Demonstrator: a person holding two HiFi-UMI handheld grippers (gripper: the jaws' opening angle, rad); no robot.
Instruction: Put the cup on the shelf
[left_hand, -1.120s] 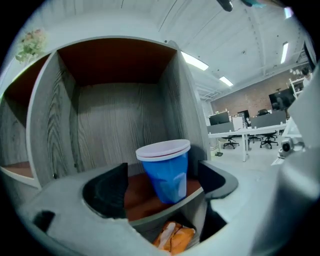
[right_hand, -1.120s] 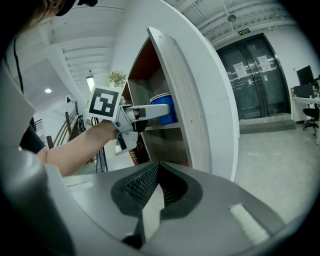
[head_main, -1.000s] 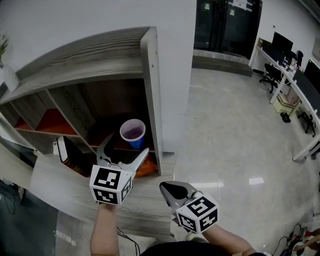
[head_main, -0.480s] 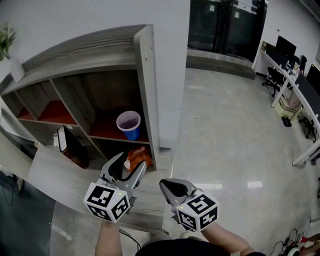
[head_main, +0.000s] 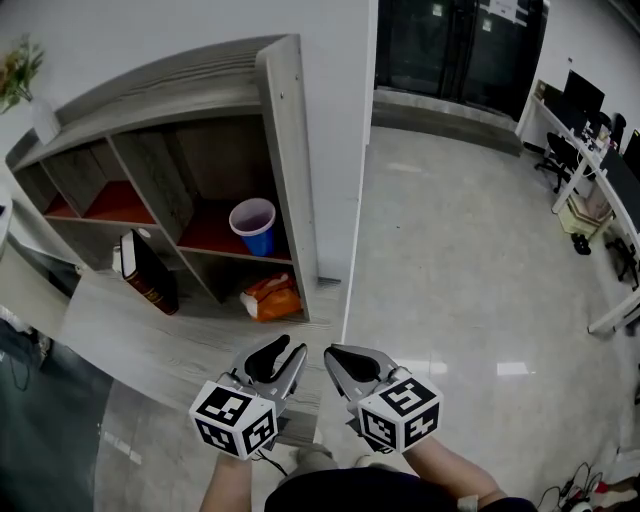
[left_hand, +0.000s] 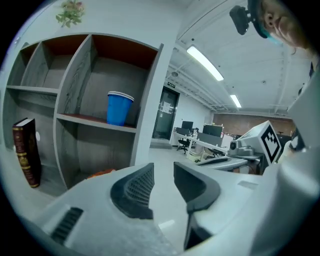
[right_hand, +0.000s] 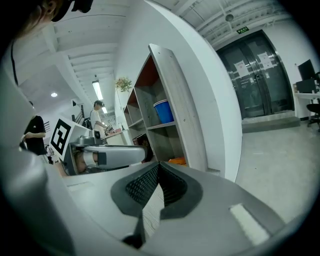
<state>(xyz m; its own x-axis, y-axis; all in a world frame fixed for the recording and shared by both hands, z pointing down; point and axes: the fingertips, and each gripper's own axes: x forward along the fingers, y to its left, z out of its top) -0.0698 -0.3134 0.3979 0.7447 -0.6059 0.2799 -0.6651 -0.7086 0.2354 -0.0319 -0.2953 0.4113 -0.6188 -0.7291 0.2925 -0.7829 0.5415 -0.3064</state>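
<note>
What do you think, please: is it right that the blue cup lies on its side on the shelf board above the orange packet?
Not quite: the blue cup stands upright, mouth up, rather than lying on its side, as the left gripper view shows. It is indeed on the shelf board above the orange packet.

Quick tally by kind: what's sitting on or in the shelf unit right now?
blue cup: 1
dark red book: 1
orange packet: 1
plant: 1
Total: 4
</note>
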